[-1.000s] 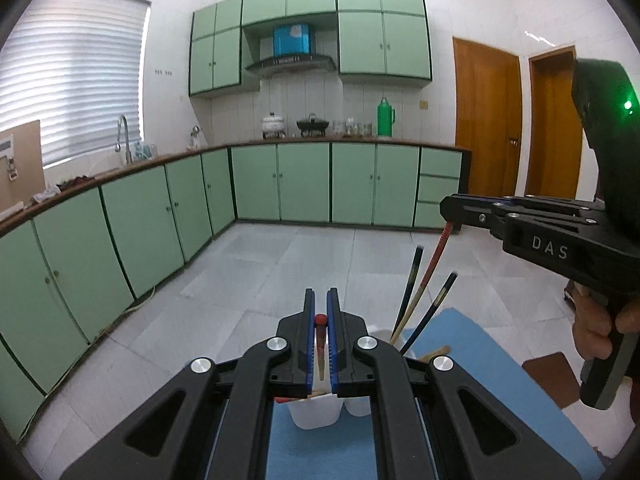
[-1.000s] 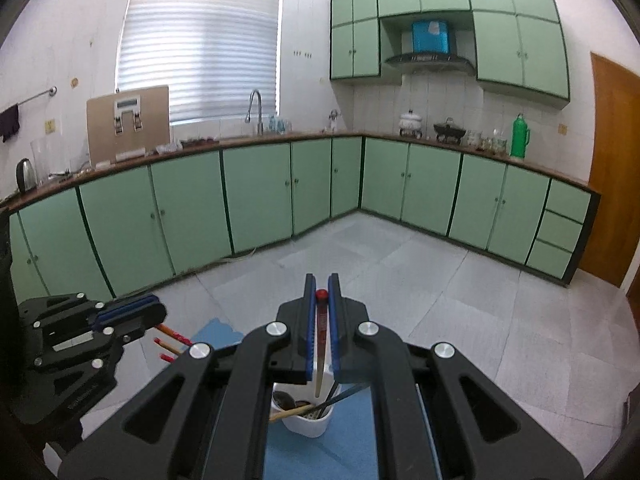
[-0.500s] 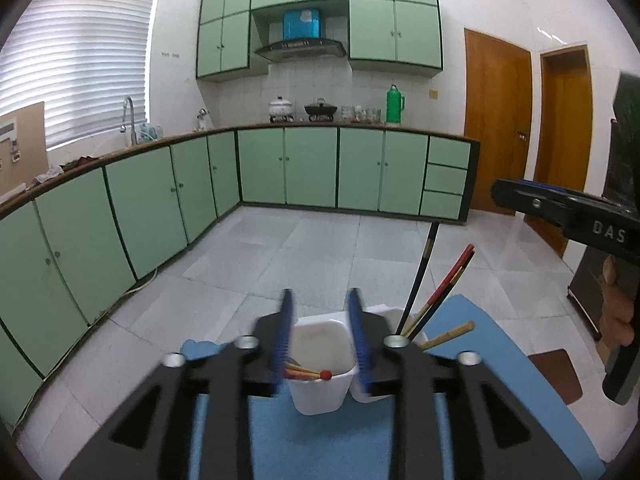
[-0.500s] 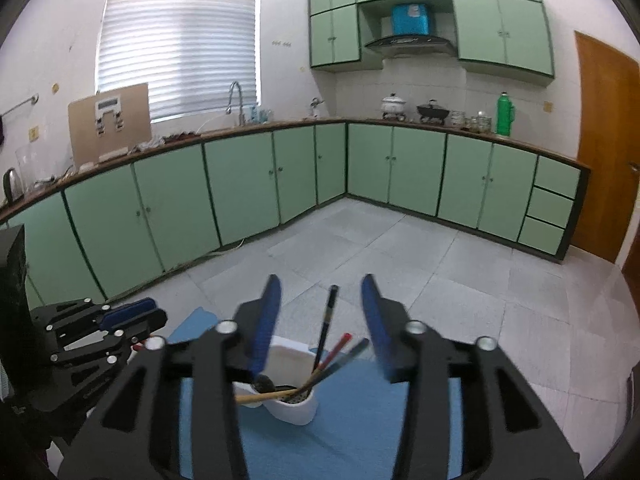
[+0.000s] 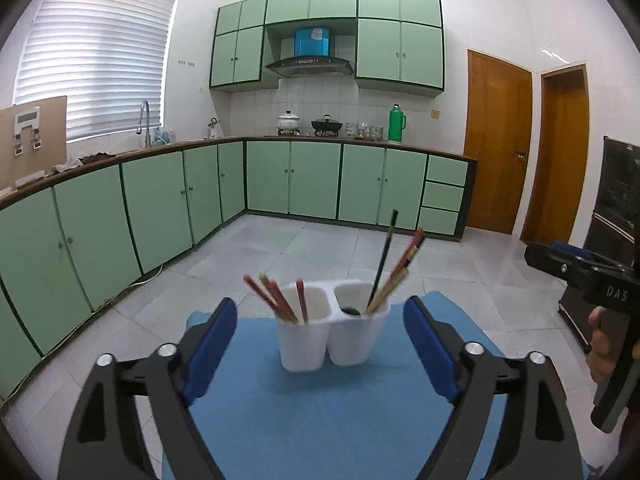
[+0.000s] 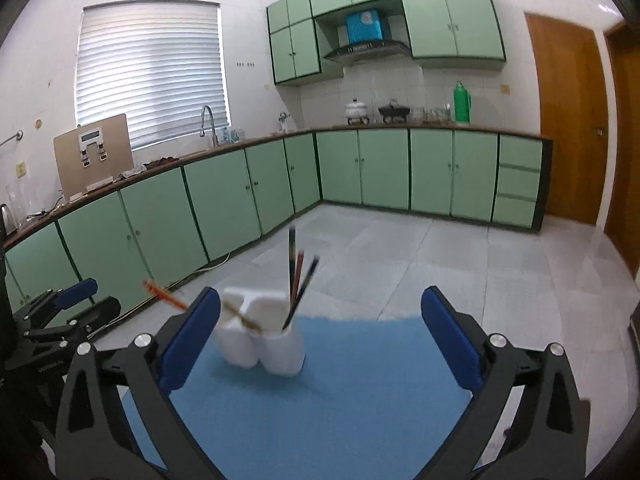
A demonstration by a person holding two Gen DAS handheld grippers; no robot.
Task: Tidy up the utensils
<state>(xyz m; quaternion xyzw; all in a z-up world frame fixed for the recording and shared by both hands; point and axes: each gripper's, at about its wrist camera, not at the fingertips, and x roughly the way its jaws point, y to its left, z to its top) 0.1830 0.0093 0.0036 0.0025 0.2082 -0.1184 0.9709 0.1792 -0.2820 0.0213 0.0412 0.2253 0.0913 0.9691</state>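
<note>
A white two-compartment holder [image 5: 332, 332] stands on a blue mat [image 5: 320, 412]. Its left cup holds several red chopsticks [image 5: 280, 300]; its right cup holds dark and red chopsticks [image 5: 394, 264] and a dark spoon bowl. My left gripper [image 5: 320, 344] is open and empty, pulled back in front of the holder. In the right wrist view the holder [image 6: 260, 340] stands ahead and left of centre, with chopsticks [image 6: 298, 284] leaning in it. My right gripper [image 6: 320, 340] is open and empty, back from the holder. The right gripper also shows at the right edge of the left wrist view.
The mat [image 6: 320, 400] lies on a raised surface over a grey tiled floor. Green cabinets [image 5: 160, 208] line the left and far walls. Wooden doors [image 5: 500, 148] stand at the right. The left gripper's body [image 6: 52, 320] shows at the left of the right wrist view.
Both grippers were shut on red-tipped chopsticks above the holder. Both have opened, dropped the chopsticks into the cups and drawn back from the holder.
</note>
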